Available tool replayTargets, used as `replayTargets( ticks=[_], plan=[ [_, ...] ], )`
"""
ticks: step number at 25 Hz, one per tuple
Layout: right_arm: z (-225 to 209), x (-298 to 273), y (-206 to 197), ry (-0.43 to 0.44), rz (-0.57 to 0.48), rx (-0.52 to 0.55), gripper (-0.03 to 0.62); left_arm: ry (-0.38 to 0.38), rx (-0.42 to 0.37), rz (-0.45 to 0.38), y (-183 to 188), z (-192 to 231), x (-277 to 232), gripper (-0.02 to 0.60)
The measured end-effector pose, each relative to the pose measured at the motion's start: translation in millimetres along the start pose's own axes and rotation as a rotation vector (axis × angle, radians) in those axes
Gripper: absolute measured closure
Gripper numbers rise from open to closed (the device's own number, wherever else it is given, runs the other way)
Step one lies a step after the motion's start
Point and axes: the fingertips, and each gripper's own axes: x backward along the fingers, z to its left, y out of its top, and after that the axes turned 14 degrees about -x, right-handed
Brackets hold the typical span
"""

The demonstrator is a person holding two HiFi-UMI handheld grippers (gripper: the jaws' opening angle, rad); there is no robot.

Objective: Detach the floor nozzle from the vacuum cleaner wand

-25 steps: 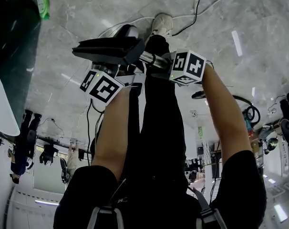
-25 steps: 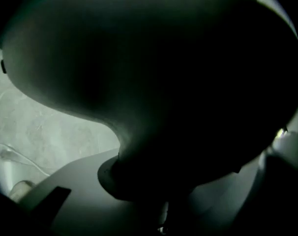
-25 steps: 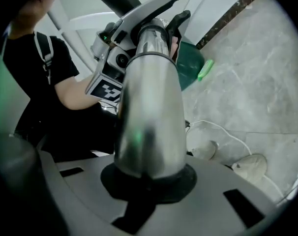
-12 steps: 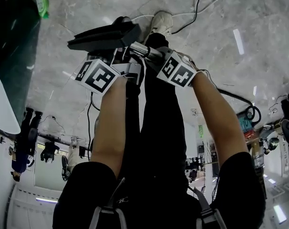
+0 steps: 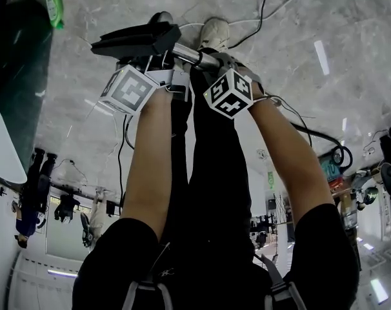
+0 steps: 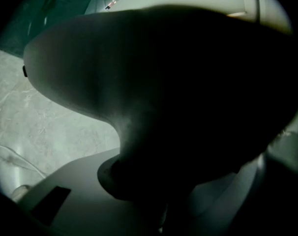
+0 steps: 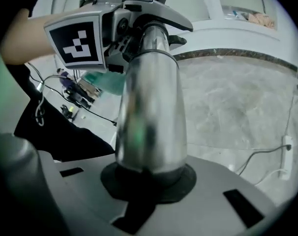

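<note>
Two tools: one in each of the person's hands, both clenched, held side by side above the floor.
Left tool (image 6: 154, 203): its jaws are clamped on the dark neck of the floor nozzle (image 5: 134, 42). The nozzle's black body fills nearly all of the left gripper view.
Right tool (image 7: 148, 183): its jaws grip the wand (image 7: 148, 107), a shiny metal tube that rises straight out of the black pads.
Left cube (image 5: 128, 89): the left tool's marker block, just near of the nozzle in the head view.
Right cube (image 5: 230, 93): the right tool's marker block, just right of the left cube and apart from it.
Floor nozzle: black, flat and wide, held off the floor at the far left of the two tools, its broad side roughly level.
Wand: in the head view a short silver stretch shows between the nozzle and the right tool. The two parts meet with no visible gap.
Forearms: bare, reaching from the near edge to the tools, over legs in black.
Shoe (image 5: 216, 31): pale, on the floor just beyond the wand.
Cable (image 5: 265, 11): dark, running from right of the shoe to the far edge.
Floor (image 5: 350, 95): pale grey marble with streaks of glare.
Green item (image 5: 53, 5): far left, too small to identify.
</note>
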Motion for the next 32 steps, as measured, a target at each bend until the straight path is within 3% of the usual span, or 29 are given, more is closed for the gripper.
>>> replayTargets(
  ticks=[1,4,5,6,7,10,11,12,13,16,17,18,20,22,23,24,25,27,28,29,30,32],
  plan=[
    [7,2,-4,0.085,0.023,-0.015,0.54,-0.002,-0.008,0.021,-2,-2,0,0.479],
    [39,18,-19,0.502,0.145,-0.068,0.54,0.009,-0.015,0.069,-9,-4,0,0.477],
    [43,23,-22,0.578,0.179,-0.083,0.54,0.034,0.006,0.08,-11,-1,-2,0.477],
    [41,25,-24,0.578,0.193,-0.09,0.54,0.066,0.036,0.086,-13,5,-4,0.477],
    [33,21,-23,0.503,0.183,-0.086,0.54,0.09,0.062,0.086,-14,11,-7,0.479],
    [-4,5,-11,0.1,0.058,-0.033,0.54,0.087,0.058,0.058,-8,10,-13,0.479],
    [-12,3,-9,0.03,0.03,-0.019,0.54,0.083,0.044,0.05,-6,8,-14,0.479],
    [-13,2,-10,0.04,0.026,-0.015,0.54,0.088,0.033,0.052,-6,7,-16,0.479],
    [-8,3,-13,0.127,0.048,-0.023,0.54,0.102,0.024,0.068,-8,8,-18,0.479],
    [19,17,-26,0.517,0.185,-0.087,0.54,0.172,0.018,0.138,-17,15,-23,0.476],
    [20,20,-26,0.554,0.21,-0.101,0.54,0.194,0.04,0.15,-19,19,-24,0.476],
    [14,19,-24,0.51,0.21,-0.099,0.54,0.208,0.069,0.152,-19,24,-27,0.476],
    [-11,7,-17,0.262,0.145,-0.064,0.54,0.201,0.102,0.13,-16,27,-34,0.476],
    [-35,1,-13,0.031,0.068,-0.031,0.54,0.169,0.081,0.103,-14,19,-40,0.477],
    [-40,1,-14,0.002,0.055,-0.029,0.54,0.155,0.066,0.099,-15,15,-43,0.477],
    [-38,3,-16,0.049,0.064,-0.036,0.54,0.14,0.051,0.1,-16,11,-45,0.477],
    [-30,7,-19,0.164,0.093,-0.05,0.54,0.118,0.032,0.102,-15,7,-48,0.477],
    [-6,25,-37,0.486,0.193,-0.092,0.54,0.053,-0.041,0.065,1,2,-48,0.477],
    [0,34,-55,0.596,0.249,-0.118,0.54,0.035,-0.08,0.016,24,5,-46,0.477],
    [-4,39,-76,0.611,0.295,-0.146,0.54,0.032,-0.09,-0.039,51,15,-44,0.477],
    [-17,37,-96,0.541,0.323,-0.175,0.542,0.04,-0.071,-0.075,76,27,-46,0.477],
    [-46,31,-125,0.32,0.313,-0.213,0.542,0.067,-0.046,-0.053,94,46,-57,0.477]
  ],
)
